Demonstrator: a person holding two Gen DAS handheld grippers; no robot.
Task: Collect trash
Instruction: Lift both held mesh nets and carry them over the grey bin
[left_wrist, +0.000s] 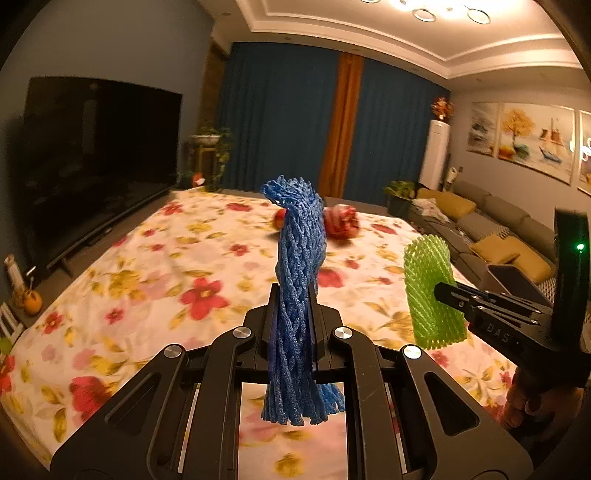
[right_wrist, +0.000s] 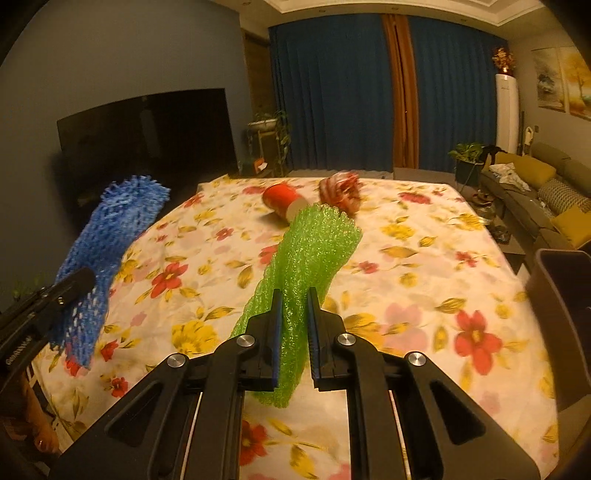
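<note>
My left gripper (left_wrist: 294, 295) is shut on a blue foam fruit net (left_wrist: 300, 273), held upright above the floral table; the net also shows in the right wrist view (right_wrist: 107, 240). My right gripper (right_wrist: 294, 299) is shut on a green foam fruit net (right_wrist: 303, 266), which also shows in the left wrist view (left_wrist: 432, 291). Far across the table lie a red paper cup (right_wrist: 282, 201) on its side and a crumpled red-and-white wrapper (right_wrist: 341, 192).
The table carries a floral cloth (right_wrist: 424, 295). A dark bin (right_wrist: 561, 314) stands at the table's right edge. A television (left_wrist: 92, 155) is on the left, a sofa (left_wrist: 498, 229) on the right, blue curtains behind.
</note>
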